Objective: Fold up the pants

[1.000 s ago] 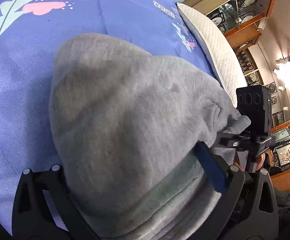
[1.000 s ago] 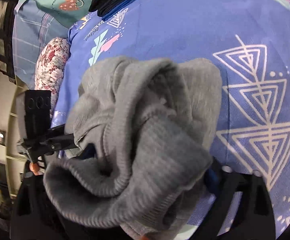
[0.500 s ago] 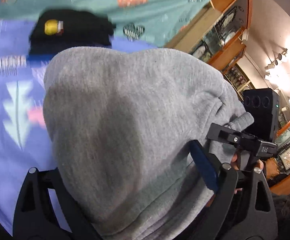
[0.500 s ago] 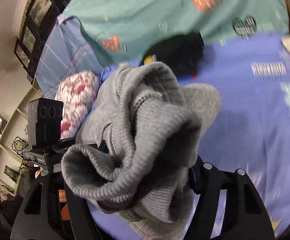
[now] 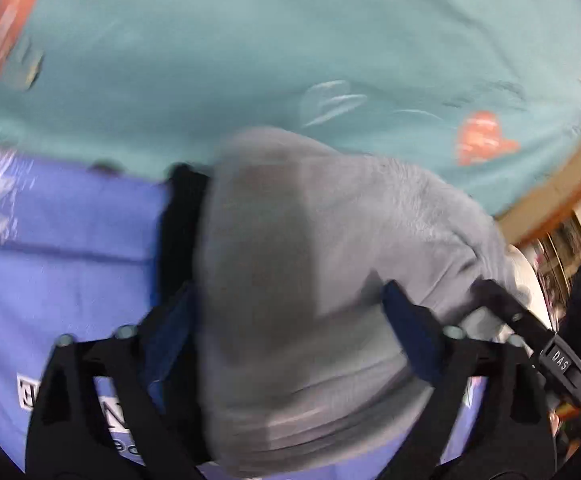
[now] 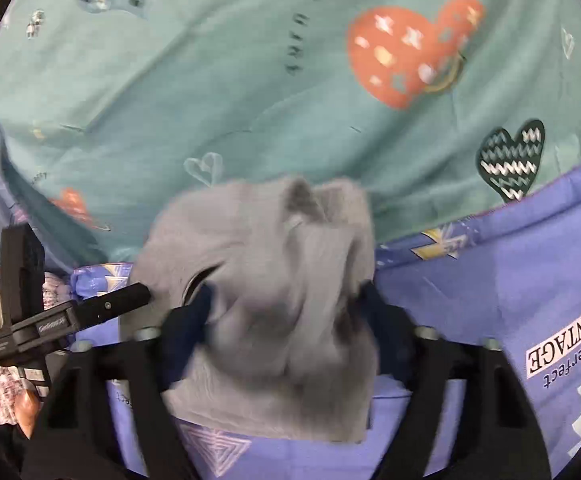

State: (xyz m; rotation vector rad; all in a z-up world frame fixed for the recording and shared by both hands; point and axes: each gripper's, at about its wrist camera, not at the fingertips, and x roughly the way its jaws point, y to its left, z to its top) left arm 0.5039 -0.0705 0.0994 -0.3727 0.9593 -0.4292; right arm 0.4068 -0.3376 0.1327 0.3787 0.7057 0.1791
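The grey pants point(image 5: 330, 240) are a thick folded bundle carried clear of the bed between both grippers. In the left wrist view my left gripper point(image 5: 286, 300) has its blue pads point(image 5: 410, 340) pressed into the bundle's sides, and its jaws are closing on it. In the right wrist view the ribbed end of the pants point(image 6: 258, 232) bulges up between the fingers of my right gripper point(image 6: 286, 300), which is shut on it. Each view shows the other gripper at its edge: the right gripper point(image 5: 550, 352) and the left gripper point(image 6: 50, 320). Motion blurs the left wrist view.
A teal sheet point(image 6: 210, 80) printed with hearts fills the far half of both views. The blue patterned bedspread point(image 6: 490, 280) lies below. A dark folded pile of clothes point(image 5: 178, 220) sits just left of the bundle. A wooden cabinet edge point(image 5: 562, 208) stands at the right.
Both grippers have swung the grey bundle up and across the blue bedspread toward the teal sheet, past the dark clothes pile. The jaws have narrowed around the bundle.
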